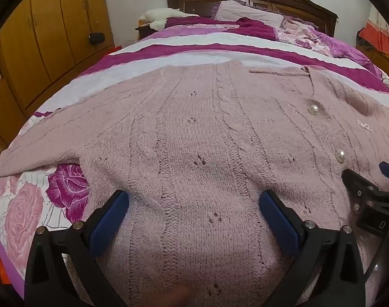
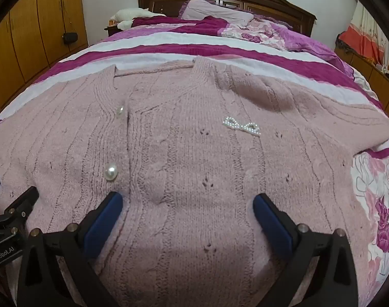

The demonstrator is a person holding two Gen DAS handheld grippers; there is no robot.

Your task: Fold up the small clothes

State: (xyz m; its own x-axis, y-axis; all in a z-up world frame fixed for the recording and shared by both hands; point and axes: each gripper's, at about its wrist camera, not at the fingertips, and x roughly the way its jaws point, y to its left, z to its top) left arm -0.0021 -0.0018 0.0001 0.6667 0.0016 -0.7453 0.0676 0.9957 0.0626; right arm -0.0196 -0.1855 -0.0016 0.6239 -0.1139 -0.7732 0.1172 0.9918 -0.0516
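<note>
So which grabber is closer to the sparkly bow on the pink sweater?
Right. The right gripper sits just below the beaded bow on the pink knit cardigan; the left gripper is farther away, beyond the pearl buttons.

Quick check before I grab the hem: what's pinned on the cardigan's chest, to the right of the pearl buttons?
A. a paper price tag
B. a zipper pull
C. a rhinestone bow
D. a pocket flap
C: a sparkly rhinestone bow lies on the pink cardigan, right of the pearl buttons.

Cardigan (image 2: 194, 153) flat on bed (image 2: 168, 41), pillow (image 2: 214, 10) behind, wardrobe (image 1: 48, 25) left of bed
</note>
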